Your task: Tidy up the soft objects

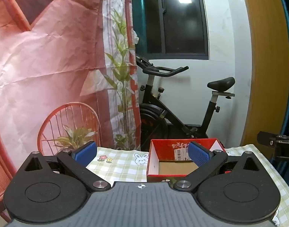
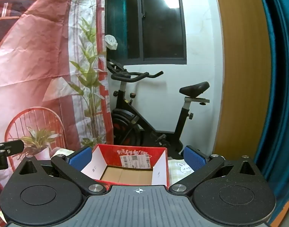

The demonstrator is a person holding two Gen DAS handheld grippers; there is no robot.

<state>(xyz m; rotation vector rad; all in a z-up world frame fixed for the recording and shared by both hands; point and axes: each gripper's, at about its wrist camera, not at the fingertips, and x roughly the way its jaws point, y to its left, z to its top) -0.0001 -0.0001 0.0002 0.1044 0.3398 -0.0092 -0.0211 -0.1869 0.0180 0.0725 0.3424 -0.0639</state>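
Both spread wide and empty: left gripper [image 1: 142, 154], right gripper [image 2: 137, 156]. Red box [image 2: 133, 165] open and bare inside, on the checked surface [image 1: 118, 163] just ahead. No soft objects in view yet. Best found first, then pinched gently and lowered well inside the box.

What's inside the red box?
The red box looks empty: only its brown cardboard bottom and white inner flaps show. Its nearest part is hidden by the right gripper's body, so something small there could go unseen.
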